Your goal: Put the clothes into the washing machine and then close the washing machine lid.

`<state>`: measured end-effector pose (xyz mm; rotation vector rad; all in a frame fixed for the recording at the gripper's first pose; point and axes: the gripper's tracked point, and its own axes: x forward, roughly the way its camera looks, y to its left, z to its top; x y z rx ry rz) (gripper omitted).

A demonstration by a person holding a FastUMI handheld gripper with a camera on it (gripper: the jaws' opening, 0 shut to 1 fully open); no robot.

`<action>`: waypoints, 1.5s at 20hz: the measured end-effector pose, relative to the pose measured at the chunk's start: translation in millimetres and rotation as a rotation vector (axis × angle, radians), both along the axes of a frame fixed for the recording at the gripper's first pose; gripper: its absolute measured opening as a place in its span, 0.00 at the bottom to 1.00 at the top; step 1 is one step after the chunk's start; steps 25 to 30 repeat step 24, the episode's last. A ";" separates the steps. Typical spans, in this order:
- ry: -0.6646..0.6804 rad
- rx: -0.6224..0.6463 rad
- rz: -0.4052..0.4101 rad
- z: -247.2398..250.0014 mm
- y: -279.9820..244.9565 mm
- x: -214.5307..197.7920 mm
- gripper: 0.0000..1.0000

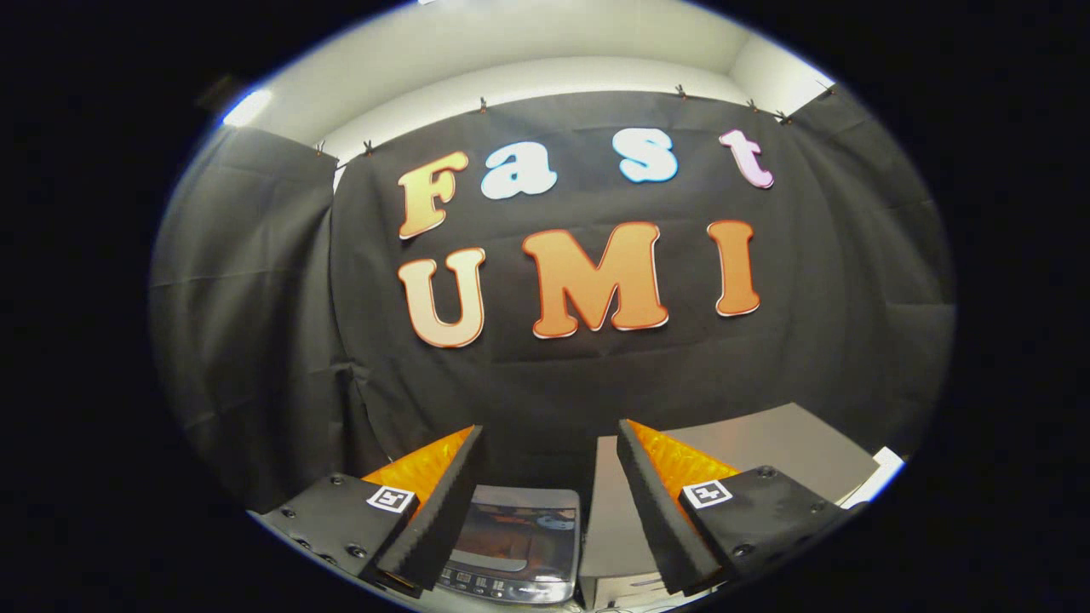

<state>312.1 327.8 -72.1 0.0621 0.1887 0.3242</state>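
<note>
Nearest us, the tool is held well up, its two fingers spread wide with nothing between them and neither pad touching anything. We see it aimed level at the booth's black cloth wall, not down at the work.

Left to right: the left finger crosses the near corner of the washing machine, which sits low between and below the fingers. Its lid looks dark and glossy and appears to lie flat over the top, with a row of buttons along the near edge; we cannot tell for sure that it is fully shut. A reddish shape shows in the lid, either a reflection or something seen through it. Just right of the machine, a pale box stands behind the right finger.

We see no loose clothes, so this could be the approach before the load or the retreat after the lid went down. We judge only that any next move calls for tipping the tool down toward the machine to check it.
</note>
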 end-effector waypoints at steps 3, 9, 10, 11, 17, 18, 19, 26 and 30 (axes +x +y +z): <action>-0.039 -0.021 -0.012 23.7 -50.4 -19.2 0.98; -0.100 -0.051 -0.036 64.7 -139.1 -55.3 0.98; -0.107 -0.045 -0.029 71.1 -148.6 -62.2 0.98; -0.109 -0.039 -0.018 75.7 -157.2 -72.3 0.98; -0.136 -0.041 -0.086 89.5 -221.1 -110.9 0.98; -0.142 -0.049 -0.107 90.2 -231.8 -115.8 0.98; -0.145 -0.057 -0.126 90.6 -240.2 -122.3 0.98; -0.144 -0.088 -0.168 91.4 -263.5 -149.7 0.98; -0.144 -0.088 -0.168 91.4 -263.5 -149.7 0.98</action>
